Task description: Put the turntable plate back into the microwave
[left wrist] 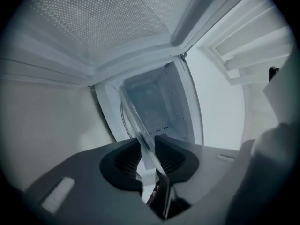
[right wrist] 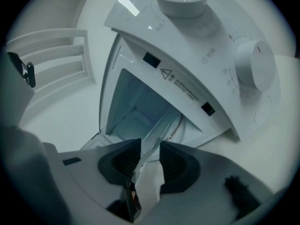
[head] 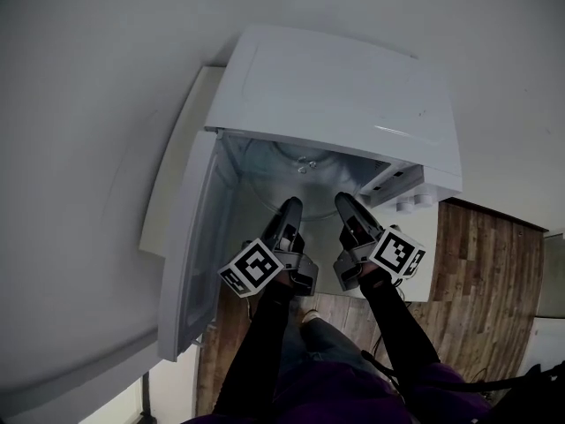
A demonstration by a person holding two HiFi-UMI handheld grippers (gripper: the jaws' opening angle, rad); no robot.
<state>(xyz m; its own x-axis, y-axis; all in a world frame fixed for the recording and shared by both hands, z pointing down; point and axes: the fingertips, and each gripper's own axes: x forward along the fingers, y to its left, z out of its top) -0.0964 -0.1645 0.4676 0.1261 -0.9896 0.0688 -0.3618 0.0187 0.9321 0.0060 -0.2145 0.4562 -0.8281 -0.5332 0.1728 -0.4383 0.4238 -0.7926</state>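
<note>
The clear glass turntable plate [head: 305, 179] lies level in the mouth of the white microwave [head: 335, 87], its far half inside the cavity. My left gripper [head: 290, 203] is shut on its near rim at the left, my right gripper [head: 346, 198] on the near rim at the right. In the left gripper view the plate [left wrist: 136, 123] runs edge-on between the dark pads of the left gripper [left wrist: 146, 149] toward the cavity. In the right gripper view the plate's rim [right wrist: 161, 125] sits between the pads of the right gripper [right wrist: 150, 156], close against the left pad.
The microwave door [head: 190, 246] hangs wide open at the left. Its control panel with round knobs [right wrist: 253, 64] is to the right of the opening. The oven stands on a white shelf [head: 172, 175] against a white wall. Wooden floor [head: 494, 272] shows lower right.
</note>
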